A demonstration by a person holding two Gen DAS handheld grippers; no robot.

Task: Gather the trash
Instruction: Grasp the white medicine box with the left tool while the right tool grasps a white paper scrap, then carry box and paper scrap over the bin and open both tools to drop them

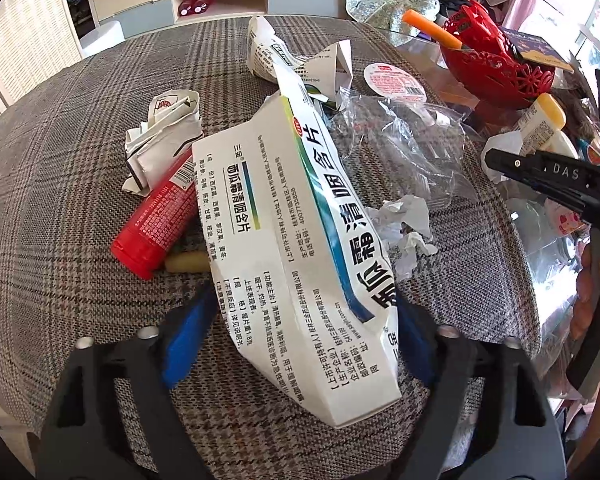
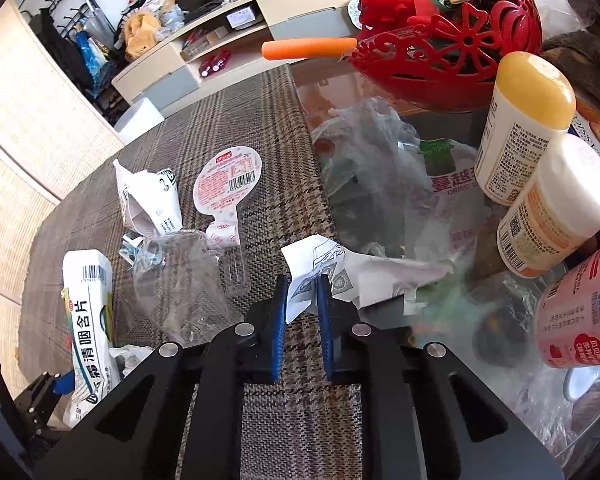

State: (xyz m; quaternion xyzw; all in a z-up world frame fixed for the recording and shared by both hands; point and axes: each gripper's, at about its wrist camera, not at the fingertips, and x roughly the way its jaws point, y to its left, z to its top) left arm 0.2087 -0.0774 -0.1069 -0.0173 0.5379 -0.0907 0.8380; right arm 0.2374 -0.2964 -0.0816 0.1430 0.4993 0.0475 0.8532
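Plaid woven cloth (image 1: 80,128) is covering the table under all the litter I am working over. At the far left in the left wrist view, a crumpled white carton (image 1: 162,136) is lying with a red tube (image 1: 156,220) leaning against it, its cap pointing toward me and a small yellowish piece (image 1: 188,261) touching the cap end. Next to them, I am holding the left gripper (image 1: 296,316) around the crushed white medicine box (image 1: 284,240); its blue pads (image 1: 186,336) are sitting against both flanks of the box, pinching its near end. Right of the box, a wad of tissue (image 1: 406,224) and clear crinkled plastic (image 1: 396,152) are lying, with a round foil lid (image 1: 394,82) beyond them.

Moving to the right wrist view, the same box is showing at the lower left. In the middle, I am holding the right gripper (image 2: 302,300) with its pads nearly pressed together, nipping the corner of a printed paper scrap (image 2: 340,276) that is trailing off to the right onto the glass. Farther right, a red openwork basket (image 2: 448,48) is standing behind two white bottles (image 2: 540,168) and a pink cup (image 2: 580,312).
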